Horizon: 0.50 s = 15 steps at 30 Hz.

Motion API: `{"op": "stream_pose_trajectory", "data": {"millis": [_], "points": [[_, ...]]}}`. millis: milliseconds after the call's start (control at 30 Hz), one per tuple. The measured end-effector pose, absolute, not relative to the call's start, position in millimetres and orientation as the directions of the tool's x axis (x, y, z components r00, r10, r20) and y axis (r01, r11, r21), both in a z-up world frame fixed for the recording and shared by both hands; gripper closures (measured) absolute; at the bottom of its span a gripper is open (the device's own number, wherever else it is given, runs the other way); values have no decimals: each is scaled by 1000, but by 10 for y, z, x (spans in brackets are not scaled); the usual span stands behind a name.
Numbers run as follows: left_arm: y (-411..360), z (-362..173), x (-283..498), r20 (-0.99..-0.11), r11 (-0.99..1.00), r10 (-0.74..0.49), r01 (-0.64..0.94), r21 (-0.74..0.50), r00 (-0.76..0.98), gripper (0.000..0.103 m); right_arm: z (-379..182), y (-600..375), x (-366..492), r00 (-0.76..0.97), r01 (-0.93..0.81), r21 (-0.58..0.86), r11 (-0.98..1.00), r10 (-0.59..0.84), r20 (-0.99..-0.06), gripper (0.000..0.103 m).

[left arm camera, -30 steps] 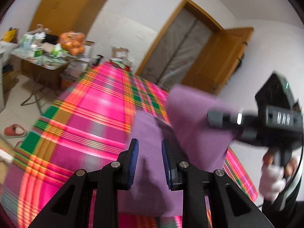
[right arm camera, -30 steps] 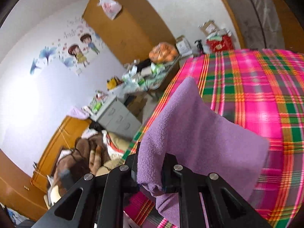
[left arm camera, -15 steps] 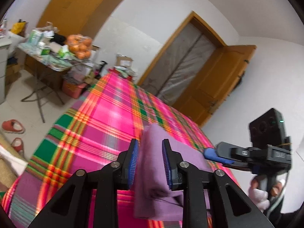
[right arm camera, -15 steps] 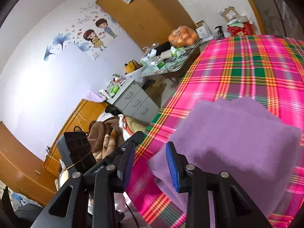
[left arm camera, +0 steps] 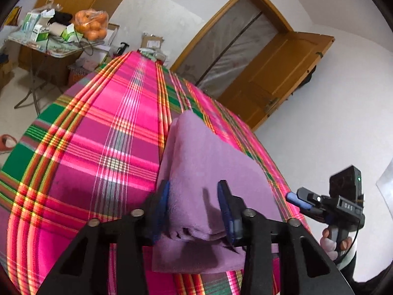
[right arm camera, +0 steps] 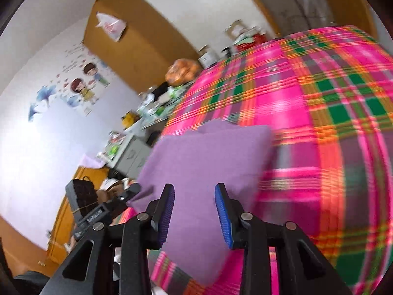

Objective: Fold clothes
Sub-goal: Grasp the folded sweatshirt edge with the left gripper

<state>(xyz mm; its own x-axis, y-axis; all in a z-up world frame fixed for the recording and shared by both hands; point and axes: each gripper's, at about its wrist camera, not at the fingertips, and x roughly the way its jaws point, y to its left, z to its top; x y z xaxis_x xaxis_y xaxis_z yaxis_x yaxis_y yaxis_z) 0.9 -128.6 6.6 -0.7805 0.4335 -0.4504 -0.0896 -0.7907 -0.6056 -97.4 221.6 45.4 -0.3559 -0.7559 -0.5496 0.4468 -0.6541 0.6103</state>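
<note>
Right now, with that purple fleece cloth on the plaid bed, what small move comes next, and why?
Probably draw the left tongs back off the folded purple fleece cloth: their jaws are closing around a raised fold that sits between them, while the right tongs are opening, empty, over the flat cloth.

Your left gripper (left arm camera: 192, 209) is closing its jaws low and near; your right gripper (right arm camera: 194, 215) is opening, nothing between its pads.

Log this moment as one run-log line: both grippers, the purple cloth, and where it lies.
left gripper: closing, cloth fold between jaws | right gripper: opening, off cloth | purple cloth: folded, on plaid bedspread
</note>
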Motion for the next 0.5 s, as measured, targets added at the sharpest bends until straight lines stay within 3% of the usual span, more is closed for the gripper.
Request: {"op": "stream_pose_trajectory", "data": {"millis": [100,167,233,333,500], "points": [[-1261,68,46,-453,-788,426,-76,-610,-783,73,386,2228,-894,-333,479,609,-632,-773,-540,67],[-1252,78,55,-454,-786,425,-71,-614,-783,75,335,2120,-836,-287,522,601,-606,-788,-545,77],[-1238,86,50,-453,-781,431,-71,-621,-780,76,255,1981,-785,-237,560,583,-589,-788,-568,80],[-1238,76,63,-446,-758,468,-87,-646,-763,77,109,1993,-814,-235,556,547,-626,-749,-619,102],[-1184,84,69,-426,-726,542,-148,-672,-725,77,32,2286,-932,-278,496,530,-688,-704,-653,103]]}}
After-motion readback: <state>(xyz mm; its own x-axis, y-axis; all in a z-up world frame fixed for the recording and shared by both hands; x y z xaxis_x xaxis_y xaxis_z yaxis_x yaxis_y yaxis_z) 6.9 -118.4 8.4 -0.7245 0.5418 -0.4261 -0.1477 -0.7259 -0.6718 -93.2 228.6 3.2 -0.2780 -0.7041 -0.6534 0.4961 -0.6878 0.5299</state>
